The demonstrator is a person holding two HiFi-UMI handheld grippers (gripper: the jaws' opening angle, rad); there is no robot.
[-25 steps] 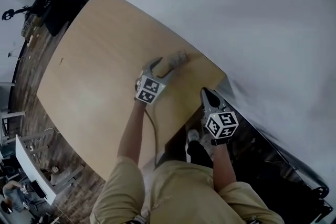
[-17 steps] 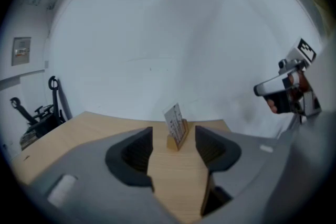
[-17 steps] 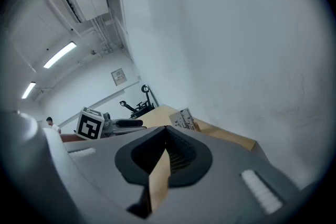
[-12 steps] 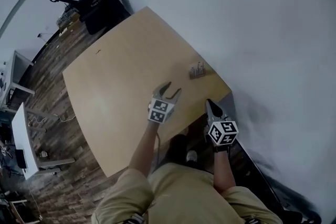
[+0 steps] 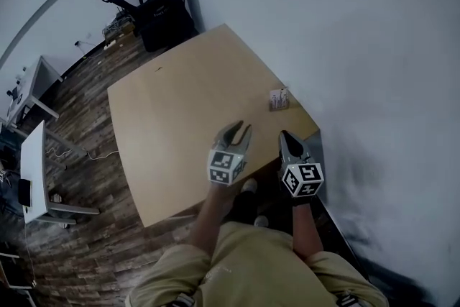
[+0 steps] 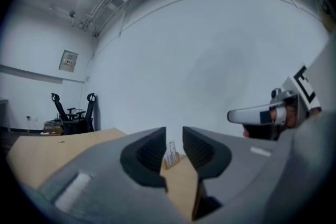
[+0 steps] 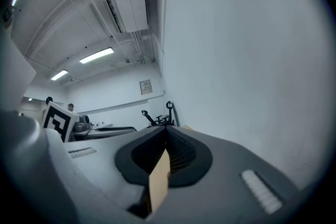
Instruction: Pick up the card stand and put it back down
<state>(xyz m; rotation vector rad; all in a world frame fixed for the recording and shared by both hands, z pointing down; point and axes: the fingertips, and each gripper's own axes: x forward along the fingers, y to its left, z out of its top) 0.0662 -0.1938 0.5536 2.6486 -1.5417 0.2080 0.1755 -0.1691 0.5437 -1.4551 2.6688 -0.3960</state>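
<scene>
The card stand (image 5: 278, 98) is a small wooden holder with white cards. It stands upright on the tan table (image 5: 172, 111), near the far right edge by the wall. My left gripper (image 5: 238, 129) hovers over the near part of the table, well short of the stand. Its jaws are closing, with a narrow gap and nothing between them. In the left gripper view the card stand (image 6: 171, 153) shows far off through that gap of the left gripper (image 6: 174, 136). My right gripper (image 5: 286, 138) hangs at the table's near right corner, shut and empty; in its own view the right gripper (image 7: 166, 136) has its pads meeting.
A white wall (image 5: 374, 47) runs along the table's right side. Black office chairs (image 5: 162, 11) stand beyond the far corner. A white desk (image 5: 32, 162) is at the left on the wooden floor (image 5: 86, 234). The right gripper (image 6: 252, 114) shows at the right of the left gripper view.
My left gripper has let go of the card stand and drawn back toward me, its jaws narrowing. The stand stays on the table. The head view has swung.
</scene>
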